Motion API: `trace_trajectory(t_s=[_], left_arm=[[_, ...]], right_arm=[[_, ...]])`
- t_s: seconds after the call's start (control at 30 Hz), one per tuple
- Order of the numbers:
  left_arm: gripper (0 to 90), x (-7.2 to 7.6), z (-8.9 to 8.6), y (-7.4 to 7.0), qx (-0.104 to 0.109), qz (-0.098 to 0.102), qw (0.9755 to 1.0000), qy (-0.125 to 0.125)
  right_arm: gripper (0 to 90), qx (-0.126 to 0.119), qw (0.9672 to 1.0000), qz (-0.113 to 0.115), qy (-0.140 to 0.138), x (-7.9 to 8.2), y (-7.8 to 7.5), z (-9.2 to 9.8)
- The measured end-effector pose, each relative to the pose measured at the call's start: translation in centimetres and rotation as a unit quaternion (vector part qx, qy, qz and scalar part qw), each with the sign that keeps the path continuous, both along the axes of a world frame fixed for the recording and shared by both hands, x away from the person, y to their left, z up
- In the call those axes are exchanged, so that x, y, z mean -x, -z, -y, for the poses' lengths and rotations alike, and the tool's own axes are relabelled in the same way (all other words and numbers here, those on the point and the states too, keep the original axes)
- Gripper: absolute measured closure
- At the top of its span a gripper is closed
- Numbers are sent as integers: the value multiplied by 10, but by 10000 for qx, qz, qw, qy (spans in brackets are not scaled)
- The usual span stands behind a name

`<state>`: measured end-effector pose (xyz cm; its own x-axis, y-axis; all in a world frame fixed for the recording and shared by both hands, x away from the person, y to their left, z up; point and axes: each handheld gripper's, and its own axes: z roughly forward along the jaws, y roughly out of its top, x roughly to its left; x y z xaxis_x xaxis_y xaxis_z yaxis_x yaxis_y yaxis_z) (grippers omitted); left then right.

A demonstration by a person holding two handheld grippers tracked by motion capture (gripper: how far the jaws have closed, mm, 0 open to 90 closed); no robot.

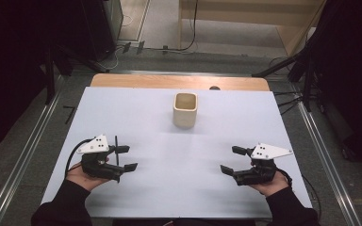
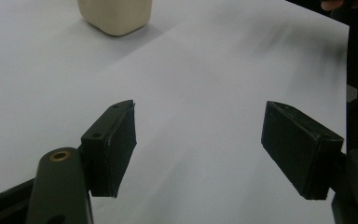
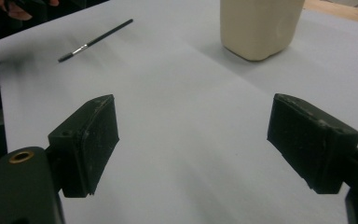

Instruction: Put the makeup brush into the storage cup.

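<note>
Table (image 1: 122, 108) under a white sheet carries a cream cup (image 1: 185, 110) upright at far centre. Left gripper (image 1: 126, 157) and right gripper (image 1: 229, 160) rest near, jaws wide, empty, seemingly poised. Thin pencil (image 1: 116, 149) lies by the left gripper, probably awaiting pickup.

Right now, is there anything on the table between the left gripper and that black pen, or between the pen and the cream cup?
Nothing visible. The pen lies right beside the left gripper, whose jaws are open. From the pen to the cup, the white table cover is bare. The right gripper sits off on the other side.
</note>
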<state>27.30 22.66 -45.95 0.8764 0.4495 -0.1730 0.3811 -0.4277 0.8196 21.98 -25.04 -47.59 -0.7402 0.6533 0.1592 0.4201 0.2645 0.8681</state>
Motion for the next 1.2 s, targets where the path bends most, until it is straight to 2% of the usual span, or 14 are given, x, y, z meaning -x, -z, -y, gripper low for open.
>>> trace_trajectory(t_s=[0.1,0.33,1.2], left_arm=[[269,-1,-1,0,-18,-74,10000,-35],[276,0,-2,0,-58,-50,10000,-36],[270,0,0,1,-173,-112,9998,-24]], right_arm=[[176,-6,10000,-14,-77,0,0,-1],[176,126,9999,-42,-95,0,2,-1],[175,204,9997,-84,-101,-2,4,0]])
